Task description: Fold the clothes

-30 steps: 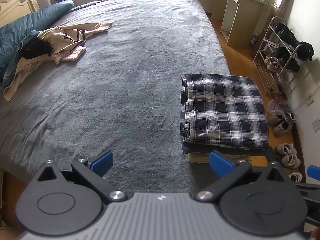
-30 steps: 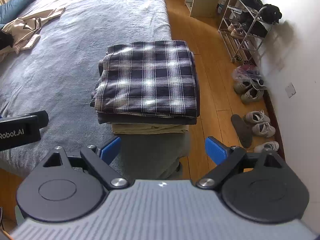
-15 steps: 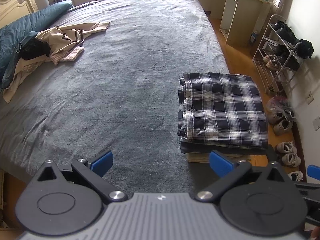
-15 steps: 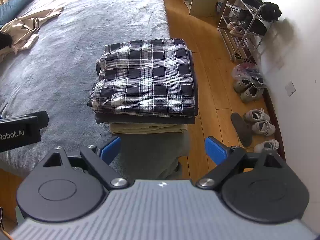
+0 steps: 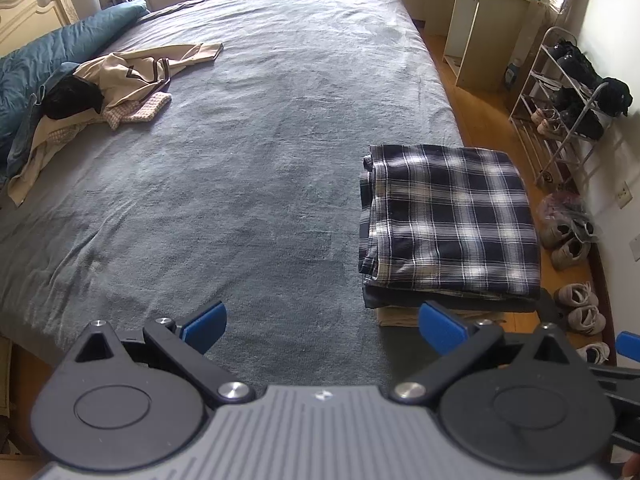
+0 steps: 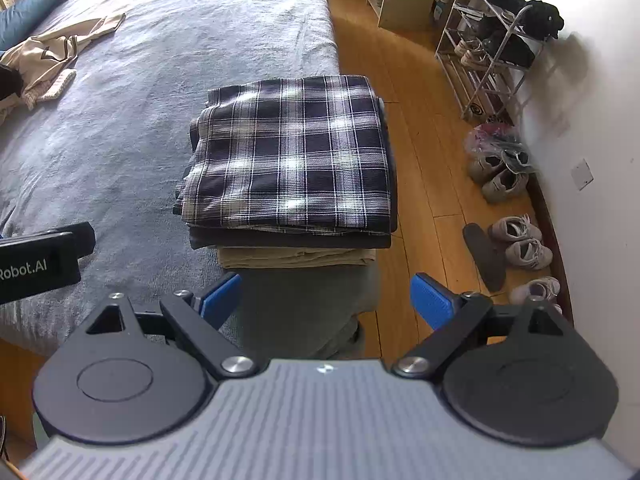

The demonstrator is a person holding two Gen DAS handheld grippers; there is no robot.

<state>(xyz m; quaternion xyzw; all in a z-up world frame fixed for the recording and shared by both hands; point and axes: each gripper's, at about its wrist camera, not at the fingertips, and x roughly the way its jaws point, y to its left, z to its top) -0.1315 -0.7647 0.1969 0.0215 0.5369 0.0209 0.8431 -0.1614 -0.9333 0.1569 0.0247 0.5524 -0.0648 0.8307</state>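
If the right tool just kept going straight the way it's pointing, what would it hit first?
Most likely the stack of folded clothes topped by the navy plaid garment, at the corner of the grey-covered bed. The open right tool aims at it; depth is uncertain.

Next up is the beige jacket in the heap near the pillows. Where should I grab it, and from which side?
Likely the sleeve: it trails flat onto bare bedspread, clear of the heap. Come from the open middle of the bed and pinch the cuff end. The beige jacket itself lies bunched and overlapped.
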